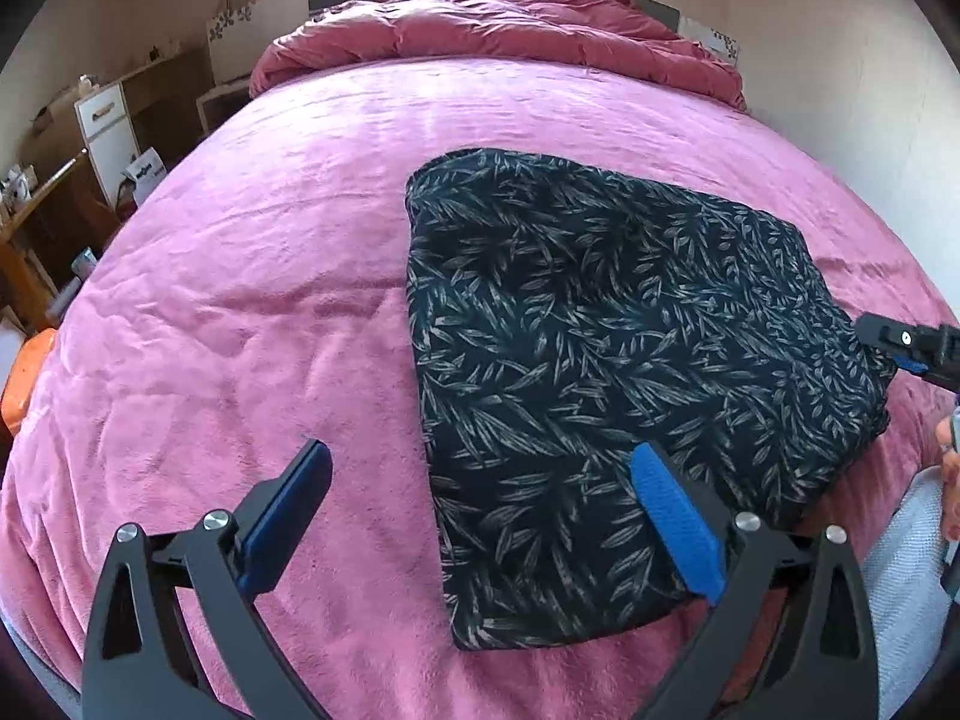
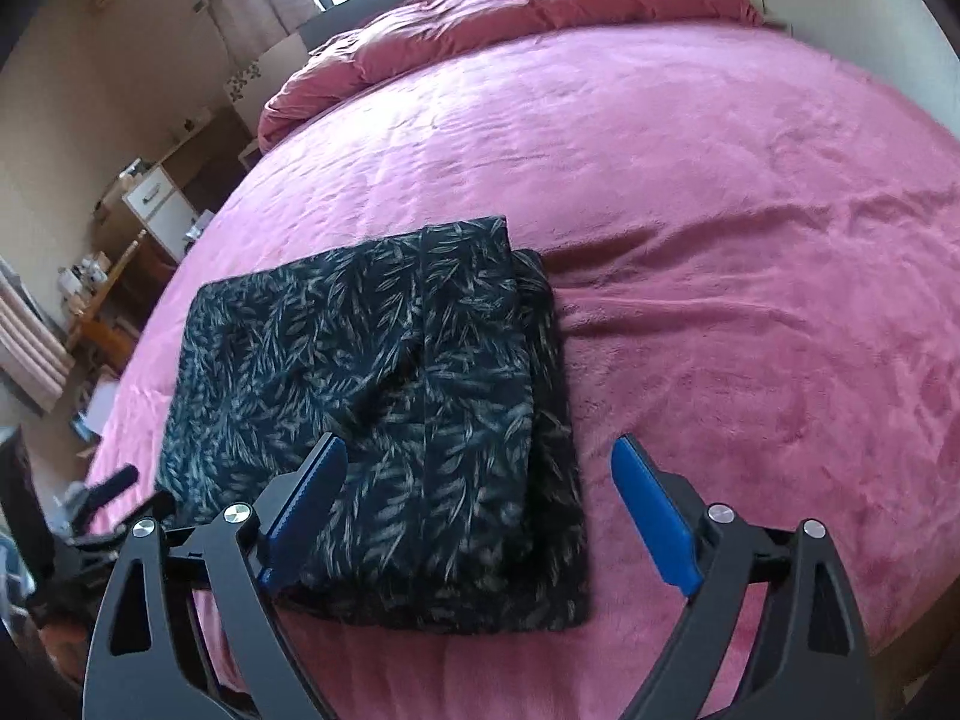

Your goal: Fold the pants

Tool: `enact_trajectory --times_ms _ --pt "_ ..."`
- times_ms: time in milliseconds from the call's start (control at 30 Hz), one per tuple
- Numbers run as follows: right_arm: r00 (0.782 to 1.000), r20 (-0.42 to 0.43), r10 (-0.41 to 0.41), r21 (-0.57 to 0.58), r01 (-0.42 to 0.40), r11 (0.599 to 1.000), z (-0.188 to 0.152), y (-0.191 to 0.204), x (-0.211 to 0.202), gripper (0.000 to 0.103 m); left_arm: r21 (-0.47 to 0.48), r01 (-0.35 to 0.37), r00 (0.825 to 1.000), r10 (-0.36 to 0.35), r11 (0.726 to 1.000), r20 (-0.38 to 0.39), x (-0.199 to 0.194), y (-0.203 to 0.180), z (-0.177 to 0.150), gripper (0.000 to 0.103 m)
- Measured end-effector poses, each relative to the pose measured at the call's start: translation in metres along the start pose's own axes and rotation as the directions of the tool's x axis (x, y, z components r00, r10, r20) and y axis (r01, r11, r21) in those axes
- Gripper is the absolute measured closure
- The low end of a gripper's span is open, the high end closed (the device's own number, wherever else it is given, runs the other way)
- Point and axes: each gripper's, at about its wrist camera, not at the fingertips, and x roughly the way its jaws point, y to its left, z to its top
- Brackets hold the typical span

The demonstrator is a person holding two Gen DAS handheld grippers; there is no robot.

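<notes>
Dark leaf-print pants (image 1: 606, 360) lie folded into a compact rectangle on the pink fleece blanket (image 1: 252, 276), near the front edge of the bed. I hold the left gripper (image 1: 480, 516) above their near left corner and the right gripper (image 2: 480, 510) above their near right edge, both with jaws spread wide and nothing between them. The fold looks essentially finished. To end it cleanly, I judge I should lift both tools straight away without snagging the stepped right-hand layers or dragging the top one.
</notes>
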Motion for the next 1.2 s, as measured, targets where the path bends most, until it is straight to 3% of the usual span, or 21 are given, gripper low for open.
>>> enact_trajectory --times_ms 167,300,700,833,900,1100,1200 --pt "0.997 -0.031 0.072 0.040 -0.071 0.997 0.014 -0.013 0.012 0.014 -0.019 0.049 0.998 -0.050 0.999 -0.029 0.007 0.005 0.004 0.003" --pt "0.989 -0.055 0.138 0.141 -0.130 0.982 0.019 -0.031 0.026 0.014 -0.030 0.086 0.995 -0.088 0.996 -0.052 0.014 0.008 0.006 0.003" --pt "0.981 -0.048 0.187 0.177 -0.176 0.968 0.016 -0.044 0.039 0.014 -0.153 0.194 0.969 -0.214 0.969 -0.128 0.041 0.035 0.015 0.003" --pt "0.978 -0.045 0.203 0.192 -0.191 0.963 0.017 -0.050 0.040 0.024 -0.162 0.214 0.962 -0.237 0.963 -0.137 0.043 0.035 0.012 0.003" --pt "0.972 -0.047 0.230 0.218 -0.215 0.952 0.018 -0.056 0.043 0.030 -0.166 0.234 0.955 -0.258 0.958 -0.144 0.044 0.036 0.013 0.004" --pt "0.938 -0.044 0.344 0.294 -0.317 0.902 0.026 -0.075 0.051 0.030 -0.129 0.324 0.921 -0.344 0.937 -0.183 0.055 0.025 0.020 0.004" --pt "0.933 -0.056 0.356 0.289 -0.326 0.900 0.028 -0.077 0.055 0.032 -0.110 0.344 0.913 -0.360 0.932 -0.191 0.060 0.024 0.025 0.007"
